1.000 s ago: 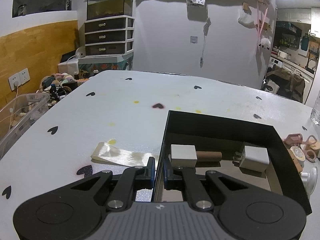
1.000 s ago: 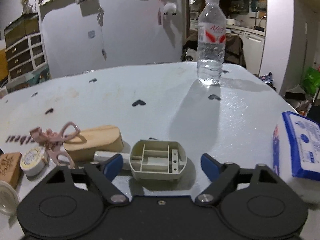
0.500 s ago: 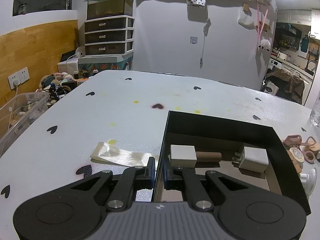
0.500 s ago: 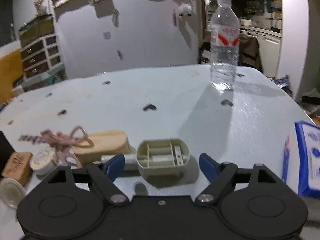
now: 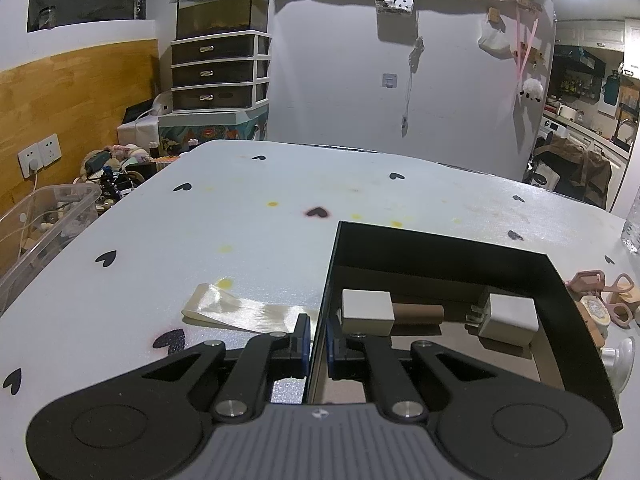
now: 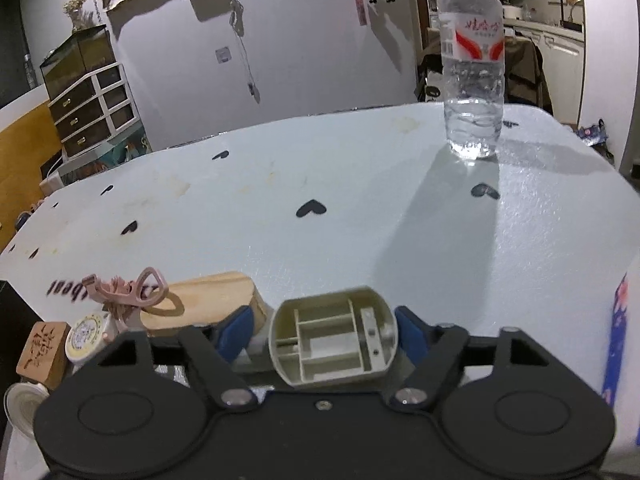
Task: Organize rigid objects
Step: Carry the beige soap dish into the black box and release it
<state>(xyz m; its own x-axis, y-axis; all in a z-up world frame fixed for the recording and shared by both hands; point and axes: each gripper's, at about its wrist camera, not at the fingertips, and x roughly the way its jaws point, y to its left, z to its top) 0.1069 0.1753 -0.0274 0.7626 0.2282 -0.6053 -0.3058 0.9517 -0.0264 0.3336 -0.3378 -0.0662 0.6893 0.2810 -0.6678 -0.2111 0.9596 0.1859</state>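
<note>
While the left tongs (image 5: 318, 344) clench the box (image 5: 560, 280) wall, the closing right tongs (image 6: 326, 330), not yet gripping, should stay centred around the plastic case (image 6: 334, 336).

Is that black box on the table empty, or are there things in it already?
Not empty. Inside the black box lie a white block, a brown cylinder and a white plug.

- The blue packet (image 6: 618, 340), right of the right gripper (image 6: 324, 334), is cut by the picture's edge; its print is unreadable.
- The water bottle (image 6: 472, 72), far ahead, loses its cap to the top edge.
- The black box (image 5: 560, 304): its near wall sits behind the left gripper (image 5: 318, 340) (only the left wall's edge shows between the pads).
- The small white tube (image 6: 248, 356) lies mostly behind the left pad.
</note>
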